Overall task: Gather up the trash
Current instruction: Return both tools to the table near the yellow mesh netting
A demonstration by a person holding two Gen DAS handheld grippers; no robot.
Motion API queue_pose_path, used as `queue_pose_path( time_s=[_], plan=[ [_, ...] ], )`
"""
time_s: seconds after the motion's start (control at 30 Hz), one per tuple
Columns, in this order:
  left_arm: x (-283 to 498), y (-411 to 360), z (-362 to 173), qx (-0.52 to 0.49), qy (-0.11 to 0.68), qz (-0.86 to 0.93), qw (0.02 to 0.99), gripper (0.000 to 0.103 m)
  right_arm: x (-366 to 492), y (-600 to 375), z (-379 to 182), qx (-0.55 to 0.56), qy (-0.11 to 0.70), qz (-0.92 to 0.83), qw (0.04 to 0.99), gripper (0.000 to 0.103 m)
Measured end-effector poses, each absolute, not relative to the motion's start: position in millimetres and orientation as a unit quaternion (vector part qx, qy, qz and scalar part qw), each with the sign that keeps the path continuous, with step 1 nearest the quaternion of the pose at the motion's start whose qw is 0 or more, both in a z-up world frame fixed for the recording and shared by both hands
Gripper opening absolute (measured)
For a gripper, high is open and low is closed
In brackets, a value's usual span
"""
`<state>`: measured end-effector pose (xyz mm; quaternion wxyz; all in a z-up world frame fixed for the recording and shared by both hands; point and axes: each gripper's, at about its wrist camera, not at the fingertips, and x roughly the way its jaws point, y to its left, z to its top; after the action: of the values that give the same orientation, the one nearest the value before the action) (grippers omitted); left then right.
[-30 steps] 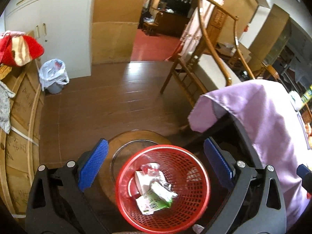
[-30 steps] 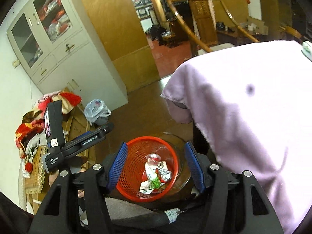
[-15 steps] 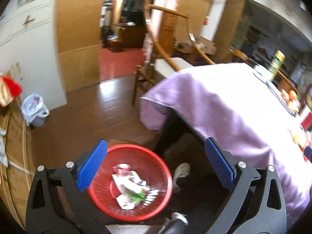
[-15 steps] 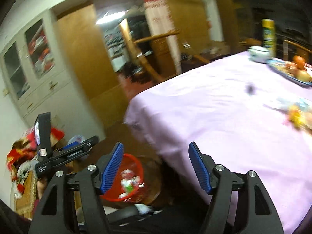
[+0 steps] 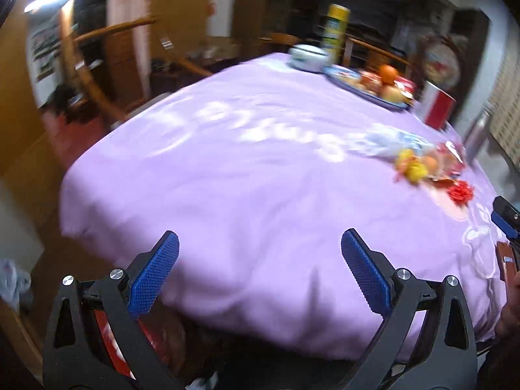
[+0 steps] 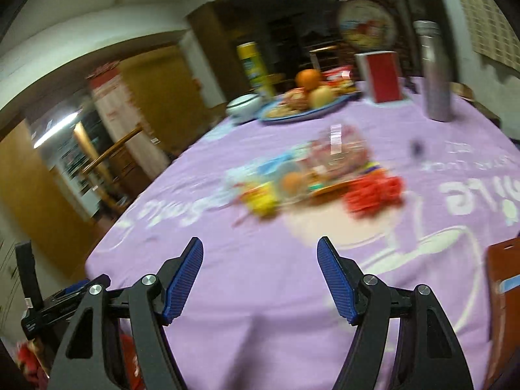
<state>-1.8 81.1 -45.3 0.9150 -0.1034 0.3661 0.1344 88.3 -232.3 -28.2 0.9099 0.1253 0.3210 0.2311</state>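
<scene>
I see the lilac-clothed round counter [image 6: 260,260] spread wide, and a blurred heap of bright wrappers and scraps [image 6: 312,182] lies mid-counter, well ahead of both tools, so I judge most collecting is left. One blue fruit plate [image 6: 302,110], one red box [image 6: 383,74] and one steel flask [image 6: 435,71] stand behind. My left gripper [image 5: 260,269] has wide, empty fingers; my right gripper [image 6: 260,279] is opening, nothing between.
</scene>
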Motion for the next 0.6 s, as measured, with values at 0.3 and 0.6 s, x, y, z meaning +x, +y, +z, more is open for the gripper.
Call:
queue_pose_path(
  time_s=[0.3, 0.6],
  plan=[
    [97.6, 17.0, -47.3, -0.06, 0.396, 0.052, 0.915, 0.096, 126.0, -259.6, -40.0, 0.127, 0.324, 0.171, 0.922, 0.072],
    [158.8, -18.2, -60.2, -0.055, 0.421, 0.0, 0.905, 0.096, 151.6, -270.7, -41.3, 0.132, 0.325, 0.144, 0.925, 0.076]
  ],
)
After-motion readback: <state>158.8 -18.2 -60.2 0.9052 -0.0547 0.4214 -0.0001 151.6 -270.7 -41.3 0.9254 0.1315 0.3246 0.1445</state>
